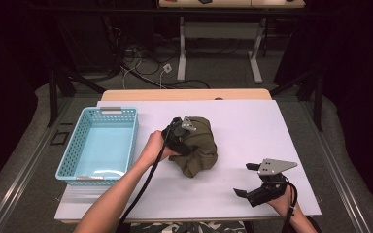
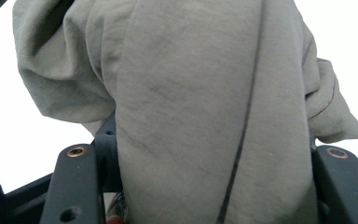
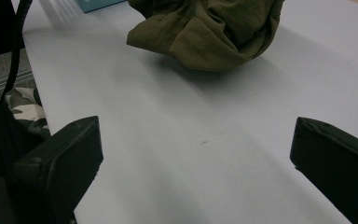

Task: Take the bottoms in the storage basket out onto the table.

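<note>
Fingers (image 2: pixel 70 186) clamp olive cloth (image 1: pixel 201 145) (left gripper (image 1: pixel 178 138)).

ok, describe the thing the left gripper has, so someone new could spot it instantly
On the white table, look just right of the light blue perforated basket, near the middle. The left gripper is shut on a crumpled olive-green cloth bunched into a lump. It is the only soft, dark item on the surface; the right gripper sits open and apart near the front edge.
</note>
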